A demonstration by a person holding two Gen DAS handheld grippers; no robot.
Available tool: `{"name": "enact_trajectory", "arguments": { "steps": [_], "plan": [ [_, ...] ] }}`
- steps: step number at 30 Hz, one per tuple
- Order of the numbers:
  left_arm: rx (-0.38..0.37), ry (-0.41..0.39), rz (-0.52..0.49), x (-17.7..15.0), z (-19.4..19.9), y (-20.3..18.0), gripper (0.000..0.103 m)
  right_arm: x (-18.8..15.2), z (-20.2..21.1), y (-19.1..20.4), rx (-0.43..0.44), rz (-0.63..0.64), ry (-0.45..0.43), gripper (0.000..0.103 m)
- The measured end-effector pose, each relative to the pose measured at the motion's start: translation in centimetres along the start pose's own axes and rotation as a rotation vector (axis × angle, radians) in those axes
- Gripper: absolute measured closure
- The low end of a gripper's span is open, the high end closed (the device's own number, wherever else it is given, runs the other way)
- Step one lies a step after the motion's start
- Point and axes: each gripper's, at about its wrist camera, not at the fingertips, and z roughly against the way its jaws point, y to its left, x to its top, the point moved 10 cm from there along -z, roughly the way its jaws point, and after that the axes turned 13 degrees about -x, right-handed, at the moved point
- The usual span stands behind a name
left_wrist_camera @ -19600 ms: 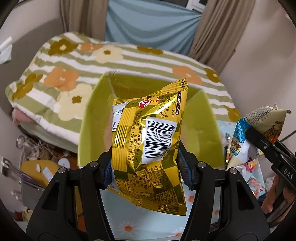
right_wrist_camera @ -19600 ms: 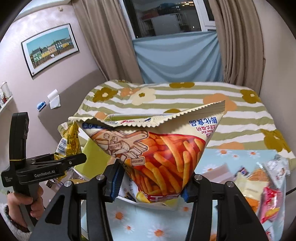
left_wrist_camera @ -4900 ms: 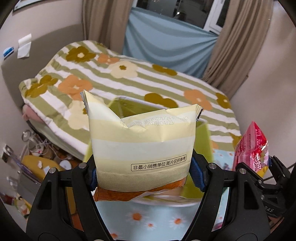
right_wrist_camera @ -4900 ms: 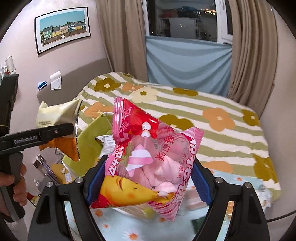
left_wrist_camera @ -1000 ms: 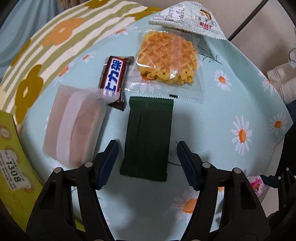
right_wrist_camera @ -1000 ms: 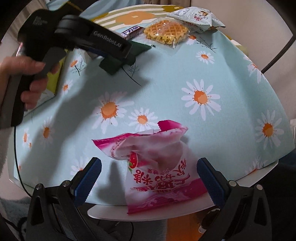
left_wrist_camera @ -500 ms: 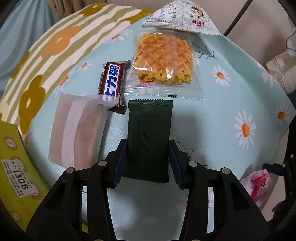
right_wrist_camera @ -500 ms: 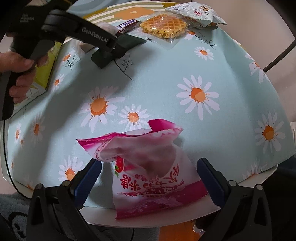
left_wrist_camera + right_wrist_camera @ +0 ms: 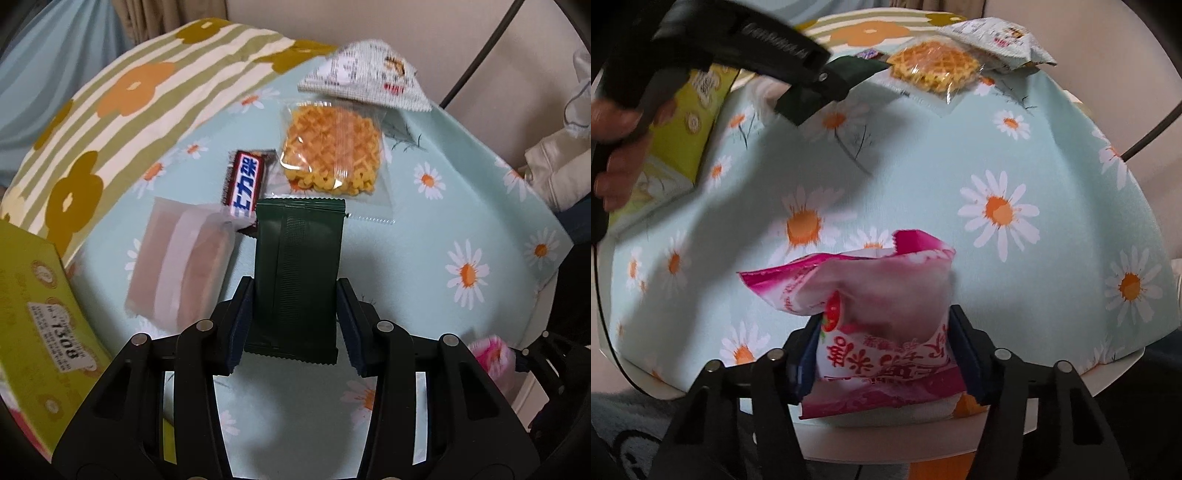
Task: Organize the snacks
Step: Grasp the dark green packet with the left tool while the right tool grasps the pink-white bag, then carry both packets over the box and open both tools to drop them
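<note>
My left gripper (image 9: pixel 293 317) is shut on a dark green packet (image 9: pixel 299 273) and holds it just above the daisy tablecloth (image 9: pixel 461 229). It also shows in the right wrist view (image 9: pixel 827 88), with the green packet (image 9: pixel 849 70) in its jaws. My right gripper (image 9: pixel 886 350) is shut on a pink strawberry snack bag (image 9: pixel 879 325) at the table's near edge. The yellow-green box (image 9: pixel 33 317) stands at the left; it also shows in the right wrist view (image 9: pixel 679 144).
On the cloth lie a waffle in clear wrap (image 9: pixel 332 151), a brown chocolate bar (image 9: pixel 245 184), a pale pink wrapped cake (image 9: pixel 181 258) and a white snack bag (image 9: pixel 365 77). A floral striped bed (image 9: pixel 122 92) is behind the table. A black cable (image 9: pixel 476 48) runs along the wall.
My left gripper has lifted the green packet off the cloth. My right gripper has closed on the pink bag, which was lying between open jaws before.
</note>
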Motion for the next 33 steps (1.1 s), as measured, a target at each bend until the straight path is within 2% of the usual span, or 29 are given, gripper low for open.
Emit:
{"name": "enact_trajectory", "arguments": {
  "steps": [11, 13, 18, 24, 27, 33],
  "plan": [
    [0.010, -0.162, 0.101, 0.5, 8.4, 0.1, 0.062, 6.1, 5.8, -3.0, 0.030, -0.042, -0.153, 0.051],
    [0.022, -0.195, 0.125, 0.5, 10.1, 0.2, 0.062, 7.3, 7.0, -3.9, 0.044, -0.038, -0.187, 0.051],
    [0.083, -0.300, 0.198, -0.1, 15.4, 0.0, 0.062, 10.6, 10.9, -3.4, 0.098, 0.031, -0.281, 0.051],
    [0.193, -0.419, 0.322, -2.0, 21.7, 1.2, 0.062, 14.8, 15.3, -0.4, 0.187, 0.179, -0.400, 0.051],
    [0.249, -0.478, 0.391, -3.4, 24.7, 2.4, 0.062, 16.5, 17.0, 2.0, 0.269, 0.244, -0.426, 0.051],
    [0.367, -0.565, 0.531, -6.8, 30.0, 6.1, 0.062, 19.4, 19.4, 7.7, 0.369, 0.373, -0.467, 0.051]
  ]
}}
